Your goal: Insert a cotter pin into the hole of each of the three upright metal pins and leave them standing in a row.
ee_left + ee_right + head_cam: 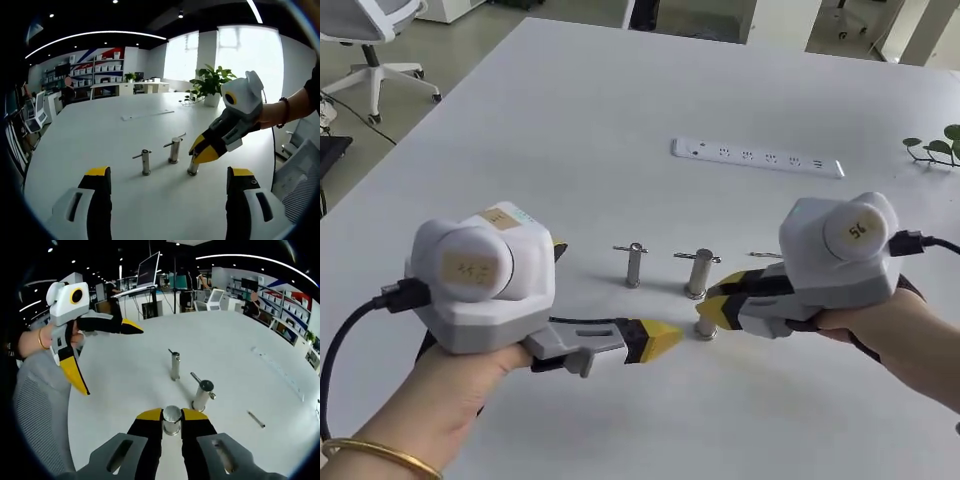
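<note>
Tongs on the right (172, 414) clamp the nearest upright pin (172, 424); left tongs (168, 175) gape wide, just beside it.

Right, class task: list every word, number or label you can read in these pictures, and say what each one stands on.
"56": round sticker on the back of the right tool; it sits tilted and could be 95 read the other way.
Too faint to read: two tan stickers on the left tool.
No readable print: power strip.
</note>
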The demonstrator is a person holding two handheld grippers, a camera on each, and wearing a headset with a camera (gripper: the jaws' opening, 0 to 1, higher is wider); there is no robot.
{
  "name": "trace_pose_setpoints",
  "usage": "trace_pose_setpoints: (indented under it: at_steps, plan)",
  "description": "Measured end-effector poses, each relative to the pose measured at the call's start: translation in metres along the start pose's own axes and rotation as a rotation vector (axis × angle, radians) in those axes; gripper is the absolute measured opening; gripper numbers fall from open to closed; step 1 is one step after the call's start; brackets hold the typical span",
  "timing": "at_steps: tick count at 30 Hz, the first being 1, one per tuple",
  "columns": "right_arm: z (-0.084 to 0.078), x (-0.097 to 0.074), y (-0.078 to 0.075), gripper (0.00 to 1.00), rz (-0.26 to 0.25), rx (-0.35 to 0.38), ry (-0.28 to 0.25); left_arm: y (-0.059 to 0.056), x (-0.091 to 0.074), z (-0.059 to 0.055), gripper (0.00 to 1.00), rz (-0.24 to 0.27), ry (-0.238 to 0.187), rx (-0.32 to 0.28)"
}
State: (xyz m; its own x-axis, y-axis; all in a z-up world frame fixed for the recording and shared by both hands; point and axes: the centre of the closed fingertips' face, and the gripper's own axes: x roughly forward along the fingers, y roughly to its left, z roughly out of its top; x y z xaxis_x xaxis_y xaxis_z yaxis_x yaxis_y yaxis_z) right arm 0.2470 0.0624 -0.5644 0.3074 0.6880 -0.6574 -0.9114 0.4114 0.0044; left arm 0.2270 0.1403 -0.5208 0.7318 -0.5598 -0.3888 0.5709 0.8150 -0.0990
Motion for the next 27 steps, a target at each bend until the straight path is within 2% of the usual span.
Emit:
trace_pose_setpoints:
  at_steps: [3, 8, 12, 15, 17, 22, 27]
  plan:
    - [0.000, 0.000, 0.001, 0.08, -0.002, -0.031, 0.004, 0.000, 0.000, 0.000, 0.96, 0.001, -0.001, 0.001]
    - [-0.001, 0.000, -0.001, 0.08, 0.002, -0.008, -0.001, 0.000, 0.000, 0.000, 0.96, 0.002, 0.001, 0.004]
    - [-0.001, 0.000, 0.000, 0.09, -0.002, -0.036, 0.002, -0.001, 0.000, -0.001, 0.96, 0.000, 0.007, 0.007]
    - [-0.001, 0.000, -0.001, 0.10, 0.004, -0.003, -0.001, -0.002, 0.000, 0.000, 0.96, -0.001, 0.008, 0.011]
    - [-0.002, -0.001, -0.003, 0.14, -0.003, 0.012, -0.001, -0.002, 0.000, 0.000, 0.96, -0.002, 0.008, 0.011]
    - [-0.002, -0.010, 0.001, 0.19, 0.008, 0.024, -0.013, -0.002, 0.000, -0.001, 0.97, -0.001, 0.008, 0.010]
    - [0.003, -0.023, -0.003, 0.21, -0.004, 0.021, -0.019, -0.002, 0.000, 0.000, 0.97, 0.000, 0.005, 0.015]
